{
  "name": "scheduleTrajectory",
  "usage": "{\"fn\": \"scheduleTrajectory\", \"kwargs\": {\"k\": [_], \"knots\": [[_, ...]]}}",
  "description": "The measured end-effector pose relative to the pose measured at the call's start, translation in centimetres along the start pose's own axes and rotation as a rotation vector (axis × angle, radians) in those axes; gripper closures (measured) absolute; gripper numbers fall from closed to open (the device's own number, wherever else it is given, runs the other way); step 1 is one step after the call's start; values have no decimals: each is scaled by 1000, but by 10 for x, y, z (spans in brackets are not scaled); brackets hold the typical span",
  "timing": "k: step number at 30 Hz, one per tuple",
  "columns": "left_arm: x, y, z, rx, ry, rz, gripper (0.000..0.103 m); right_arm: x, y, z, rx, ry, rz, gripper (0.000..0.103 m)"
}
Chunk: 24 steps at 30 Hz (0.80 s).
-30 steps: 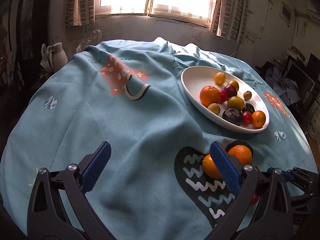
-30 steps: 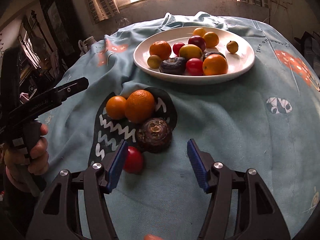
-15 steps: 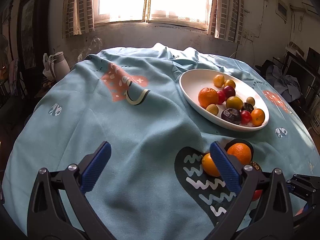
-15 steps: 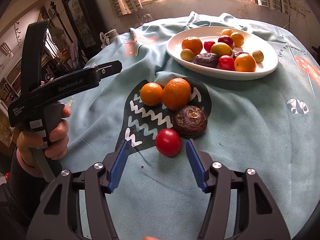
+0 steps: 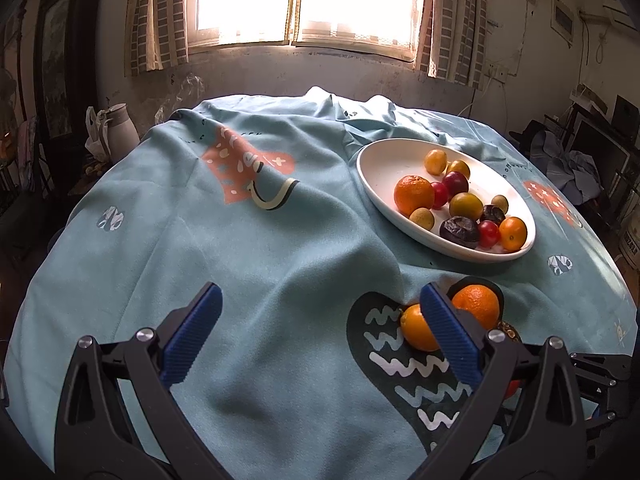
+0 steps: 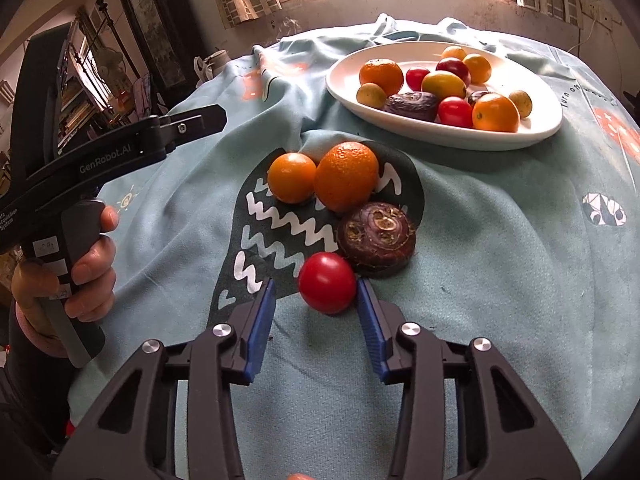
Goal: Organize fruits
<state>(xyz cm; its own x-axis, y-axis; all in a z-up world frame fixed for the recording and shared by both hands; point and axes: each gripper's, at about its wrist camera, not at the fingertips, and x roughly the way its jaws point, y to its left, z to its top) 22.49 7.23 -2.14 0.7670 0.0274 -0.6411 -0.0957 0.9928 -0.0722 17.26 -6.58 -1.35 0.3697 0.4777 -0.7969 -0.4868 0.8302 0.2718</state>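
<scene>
A red tomato (image 6: 327, 282) lies on the blue cloth between the fingers of my right gripper (image 6: 315, 284). Its jaws are closing: the right pad is at the tomato's side, and a gap still shows at the left pad. Just beyond lie a dark brown round fruit (image 6: 376, 236), a large orange (image 6: 346, 176) and a small orange (image 6: 291, 177). A white oval plate (image 6: 440, 136) holding several fruits stands farther back. My left gripper (image 5: 320, 296) hovers open over bare cloth, with both oranges (image 5: 476, 306) behind its right finger.
A hand (image 6: 84, 268) holds the left gripper's handle at the left of the right wrist view. The cloth (image 5: 240, 248) is rumpled into folds toward the window. A white jug (image 5: 120, 130) stands off the table's far left. Clutter fills the room's right side.
My right gripper's jaws have narrowed and come around the red tomato, which was beside the left finger a second ago. The left gripper has stayed still and open.
</scene>
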Motion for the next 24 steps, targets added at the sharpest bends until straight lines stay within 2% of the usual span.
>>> {"fn": "scheduleTrajectory", "kwargs": {"k": [4,9,12,15,17,20,21,22,24], "knots": [[0,0,0,-1,3,-2,2,1,1,1,-16,-6,-30,72],[0,0,-2,7,1,7,2,-3,0,-1,-16,-8,-34,75],[-1,-2,-4,11,-6,7,2,-17,-1,2,-5,-47,9,75],[3,-11,-7,49,18,-67,3,-37,-9,6,27,-131,-1,75],[6,-26,-12,122,40,-109,4,-47,-17,8,51,-172,-42,75],[8,-51,-23,262,39,-109,16,-53,-29,9,100,-190,-47,75],[9,-57,-27,295,46,-118,24,-54,-31,10,110,-190,-41,75],[10,-61,-30,317,56,-130,31,-54,-32,10,113,-189,-39,75],[14,-66,-34,342,72,-134,39,-54,-32,10,112,-191,-47,75]]}}
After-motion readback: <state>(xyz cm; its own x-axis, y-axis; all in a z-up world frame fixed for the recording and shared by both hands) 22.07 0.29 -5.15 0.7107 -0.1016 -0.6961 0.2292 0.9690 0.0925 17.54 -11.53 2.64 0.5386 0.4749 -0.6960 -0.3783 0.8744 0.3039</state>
